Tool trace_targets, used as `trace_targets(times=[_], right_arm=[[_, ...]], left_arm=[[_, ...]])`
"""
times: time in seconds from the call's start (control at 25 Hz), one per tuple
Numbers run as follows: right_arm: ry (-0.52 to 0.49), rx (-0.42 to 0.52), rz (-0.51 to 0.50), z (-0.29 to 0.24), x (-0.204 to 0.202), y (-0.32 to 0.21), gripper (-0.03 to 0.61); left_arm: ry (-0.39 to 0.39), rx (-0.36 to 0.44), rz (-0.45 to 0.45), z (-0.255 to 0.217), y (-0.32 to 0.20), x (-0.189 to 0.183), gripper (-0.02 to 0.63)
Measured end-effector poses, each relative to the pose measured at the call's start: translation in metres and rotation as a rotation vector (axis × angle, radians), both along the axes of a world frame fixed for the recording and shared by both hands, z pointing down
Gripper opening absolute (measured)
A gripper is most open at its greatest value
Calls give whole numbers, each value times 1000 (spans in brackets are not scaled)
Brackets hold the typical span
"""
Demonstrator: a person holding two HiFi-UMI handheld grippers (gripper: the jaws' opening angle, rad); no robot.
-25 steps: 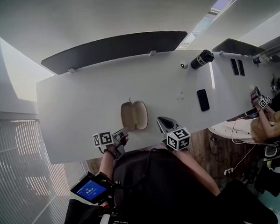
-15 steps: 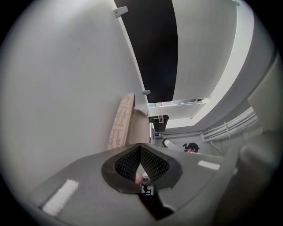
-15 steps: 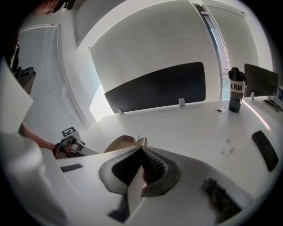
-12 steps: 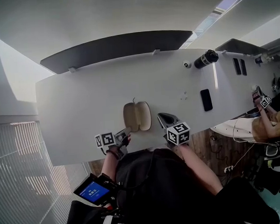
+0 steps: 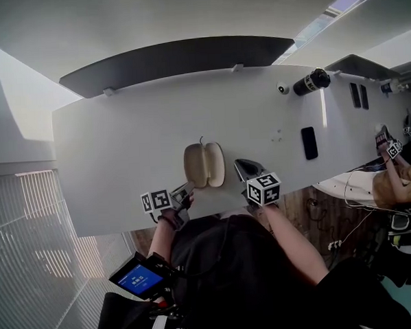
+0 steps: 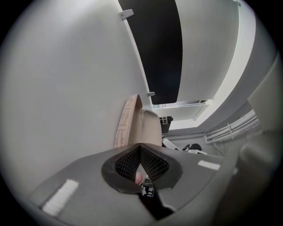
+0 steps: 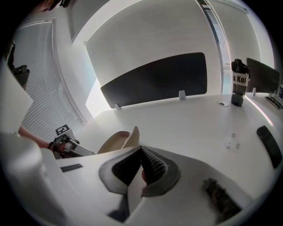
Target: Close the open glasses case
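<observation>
**Nearest: person and tools.** A person in dark clothes stands at the near edge of a white table (image 5: 108, 152), with a small device with a lit blue screen (image 5: 134, 279) at waist height.
- Left gripper (image 6: 140, 146): jaws pressed together at the tips, nothing between them. It sits at the table's near edge and points at the case.
- Right gripper (image 7: 141, 150): jaws likewise drawn together and empty. It is over the table, just right of the case.

**Task item.** Glasses case (image 5: 204, 165), tan. It lies open on the table close to the near edge, between the two grippers.
- The two shells lie side by side with their hollows up.
- A thin dark loop shows at the far end.
- The left gripper's tips are just beside the left shell and the right gripper's just beside the right shell. I cannot tell whether either one touches it.

**Further along the table, to the right.**
- A black phone (image 5: 309, 142) lies flat, well apart from the case.
- A black bottle (image 5: 311, 82) stands toward the far right corner.
- A small round white object (image 5: 282, 89) sits just beside the bottle.

**Far edge.** A dark divider panel (image 5: 179, 58) runs along the back of the table on small clips.

**Far right, off the table.** Another person's arm (image 5: 398, 178) shows, with a marker cube (image 5: 394, 149) near it.
</observation>
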State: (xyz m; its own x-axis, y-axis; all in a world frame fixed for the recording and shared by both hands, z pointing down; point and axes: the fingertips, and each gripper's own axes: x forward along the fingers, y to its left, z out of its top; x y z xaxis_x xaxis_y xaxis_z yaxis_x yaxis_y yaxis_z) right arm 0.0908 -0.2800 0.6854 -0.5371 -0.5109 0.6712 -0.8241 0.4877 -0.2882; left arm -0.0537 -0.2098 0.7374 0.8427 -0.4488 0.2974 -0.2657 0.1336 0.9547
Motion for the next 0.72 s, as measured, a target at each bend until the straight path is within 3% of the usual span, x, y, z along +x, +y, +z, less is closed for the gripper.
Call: trace_targets(times=[0.72], right_arm=[[-6, -21, -60, 8, -29, 0, 5]], left_arm=[[12, 1, 10, 0, 0, -2, 5]])
